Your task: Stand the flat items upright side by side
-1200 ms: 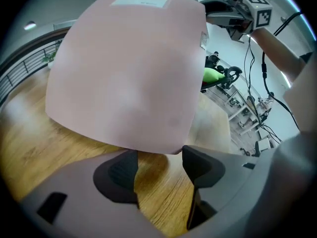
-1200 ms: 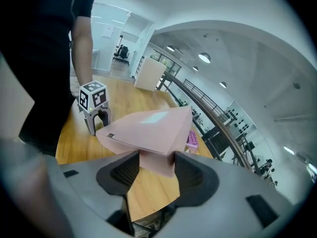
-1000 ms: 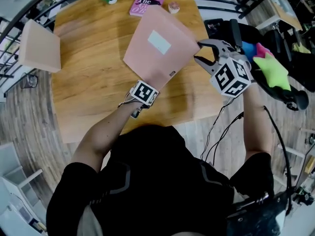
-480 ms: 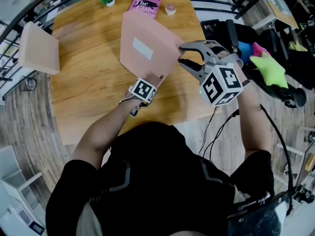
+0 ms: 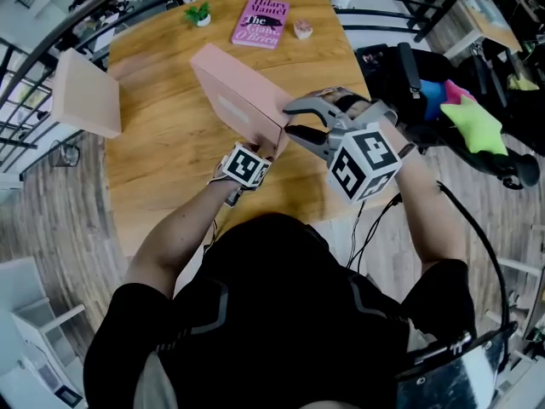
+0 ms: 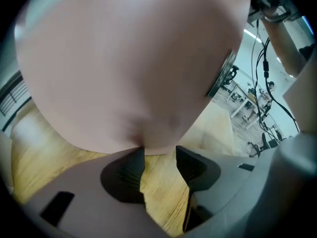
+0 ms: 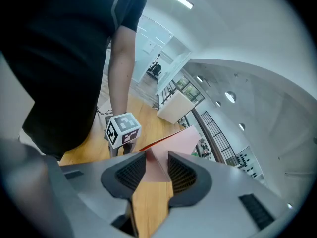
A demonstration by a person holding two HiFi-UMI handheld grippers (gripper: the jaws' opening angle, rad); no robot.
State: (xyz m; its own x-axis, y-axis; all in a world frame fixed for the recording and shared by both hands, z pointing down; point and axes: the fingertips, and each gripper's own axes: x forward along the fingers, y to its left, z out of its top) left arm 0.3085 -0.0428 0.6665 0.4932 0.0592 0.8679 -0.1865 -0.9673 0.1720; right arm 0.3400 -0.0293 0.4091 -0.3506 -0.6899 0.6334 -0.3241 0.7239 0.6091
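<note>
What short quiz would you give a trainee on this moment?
1. Which thing lies flat at the far edge of the wooden table? A) magenta book B) laptop C) white mug
2. True or false: the pink flat box nearest the person lies flat on the table.
3. Fill in: in the head view, a second, pale pink box is at the table's ____ edge.
Key: 1 A; 2 false, it is tipped up steeply; 3 left.

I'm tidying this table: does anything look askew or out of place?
The pink folder is tilted on edge near the front of the table, neither flat nor upright. The pink book at the far side lies flat.
</note>
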